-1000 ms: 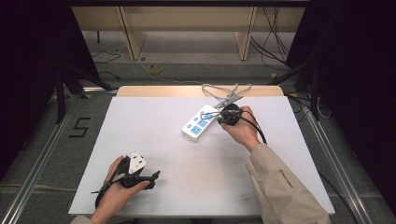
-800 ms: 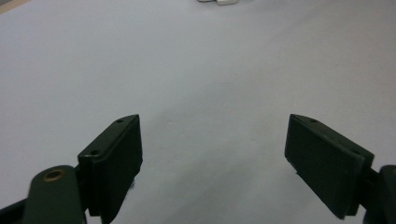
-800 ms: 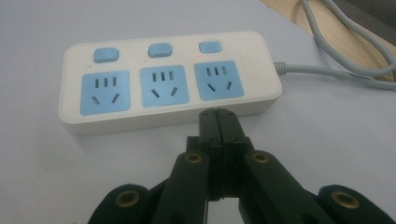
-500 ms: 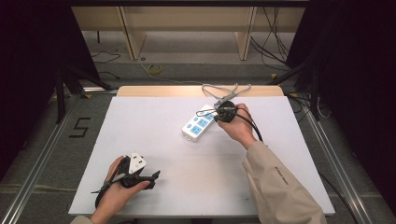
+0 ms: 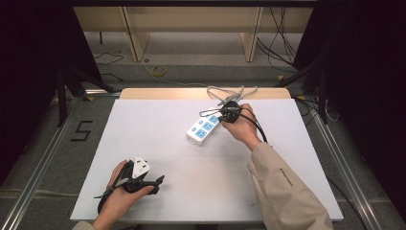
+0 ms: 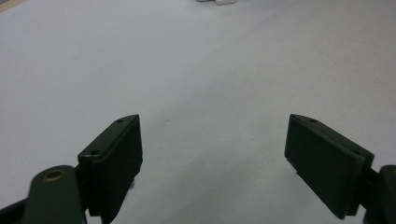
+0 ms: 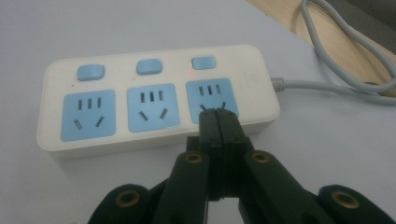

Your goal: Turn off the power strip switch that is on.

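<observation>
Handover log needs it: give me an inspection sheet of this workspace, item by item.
Surface: white table top, bare apart from the strip.
Job's things: white power strip, three blue sockets, three blue switches.
Clutter: nothing seen.
Grippers: left gripper open over bare table; right gripper shut, tips at the strip's cord-end socket.
Cables: grey cord leaves the strip, loops at the table's far edge.
Surroundings: floor marked 5; loose wires on the floor.

Left gripper (image 6: pixel 212 163): two black jaws spread wide apart, nothing between them. Below and ahead, plain white flat bench (image 6: pixel 201 70). Small white object (image 6: pixel 219 2) cut off at the top edge, well ahead of the jaws; can't tell what it is.
</observation>
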`<state>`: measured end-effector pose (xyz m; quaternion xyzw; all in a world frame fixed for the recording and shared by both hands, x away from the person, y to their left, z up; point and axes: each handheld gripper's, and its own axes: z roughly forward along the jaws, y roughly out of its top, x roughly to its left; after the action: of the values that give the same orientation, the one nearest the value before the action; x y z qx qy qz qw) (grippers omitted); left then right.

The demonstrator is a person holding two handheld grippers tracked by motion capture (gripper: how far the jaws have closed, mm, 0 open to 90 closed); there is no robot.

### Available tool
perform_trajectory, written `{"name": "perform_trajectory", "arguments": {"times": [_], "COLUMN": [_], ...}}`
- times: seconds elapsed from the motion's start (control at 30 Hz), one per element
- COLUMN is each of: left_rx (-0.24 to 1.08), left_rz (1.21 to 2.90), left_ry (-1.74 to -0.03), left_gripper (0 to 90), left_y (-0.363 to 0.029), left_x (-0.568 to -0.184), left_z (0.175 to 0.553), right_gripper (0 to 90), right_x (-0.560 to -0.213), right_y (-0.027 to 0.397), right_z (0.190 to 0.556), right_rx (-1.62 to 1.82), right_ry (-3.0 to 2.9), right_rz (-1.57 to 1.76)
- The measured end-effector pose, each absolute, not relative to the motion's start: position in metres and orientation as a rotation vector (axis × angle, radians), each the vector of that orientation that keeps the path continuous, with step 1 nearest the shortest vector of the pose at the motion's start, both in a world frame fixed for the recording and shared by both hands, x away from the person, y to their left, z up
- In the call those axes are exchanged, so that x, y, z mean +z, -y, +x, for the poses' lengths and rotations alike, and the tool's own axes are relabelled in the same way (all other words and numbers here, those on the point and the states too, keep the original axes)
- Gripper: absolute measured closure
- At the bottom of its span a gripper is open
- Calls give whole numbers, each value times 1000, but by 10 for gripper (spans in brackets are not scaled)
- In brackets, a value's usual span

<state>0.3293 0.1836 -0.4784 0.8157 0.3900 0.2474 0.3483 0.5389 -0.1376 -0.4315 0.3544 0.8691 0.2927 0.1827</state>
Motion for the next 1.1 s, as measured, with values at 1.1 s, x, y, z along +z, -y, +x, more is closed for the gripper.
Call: {"name": "perform_trajectory", "arguments": {"times": [1.1], "left_rx": [636], "left_rz": [2109], "left_ry": [-1007], "left_gripper": [189], "left_y": [-184], "left_x": [-478], "left_z": [330], "right_gripper": [900], "right_x": [-437], "right_y": [114], "right_z": [567], "right_rx": [800], "right_ry": [-2463], "right_rz": [1018]}}
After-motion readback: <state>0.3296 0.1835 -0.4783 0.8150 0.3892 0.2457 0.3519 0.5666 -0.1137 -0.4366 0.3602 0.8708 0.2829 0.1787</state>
